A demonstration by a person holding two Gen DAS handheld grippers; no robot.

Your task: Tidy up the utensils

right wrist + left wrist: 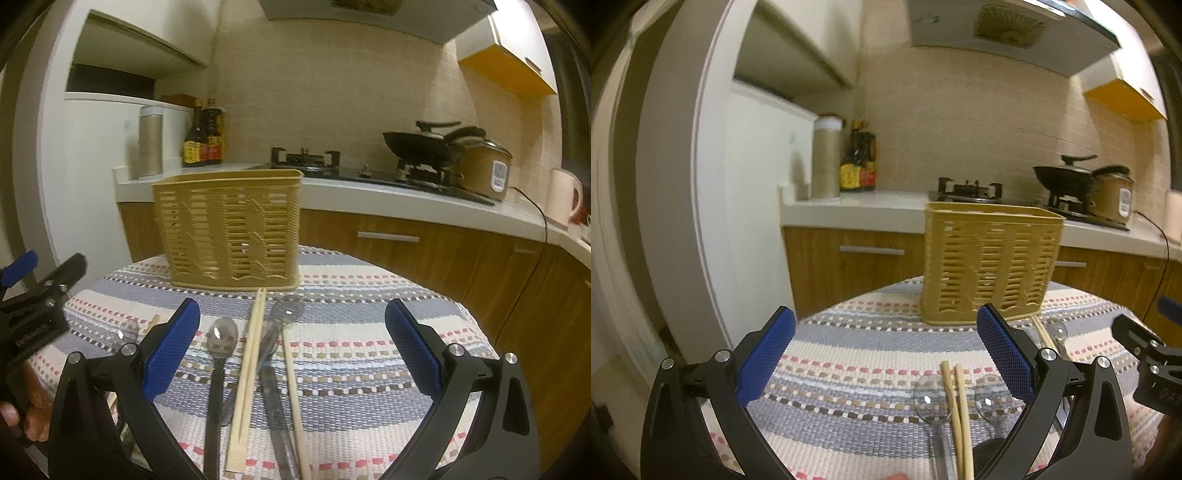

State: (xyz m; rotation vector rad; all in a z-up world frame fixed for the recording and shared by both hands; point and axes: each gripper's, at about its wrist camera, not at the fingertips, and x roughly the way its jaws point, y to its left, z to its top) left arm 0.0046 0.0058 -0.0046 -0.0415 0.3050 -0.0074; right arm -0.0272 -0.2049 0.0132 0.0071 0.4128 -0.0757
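Note:
A tan slotted utensil basket (990,266) (229,229) stands upright at the far side of the table. Utensils lie flat in front of it. In the left wrist view, a pair of chopsticks (956,410) lies between two clear spoons (929,398). In the right wrist view, a spoon (221,341), a chopstick pair (249,365), a fork (275,354) and a single chopstick (293,391) lie side by side. My left gripper (886,354) is open and empty above the cloth. My right gripper (293,350) is open and empty over the utensils.
A striped woven cloth (369,325) covers the round table. Behind it run a kitchen counter (388,192) with a gas stove (306,158), a wok (421,144), a rice cooker (484,170), sauce bottles (203,133) and a white fridge (757,184) at the left.

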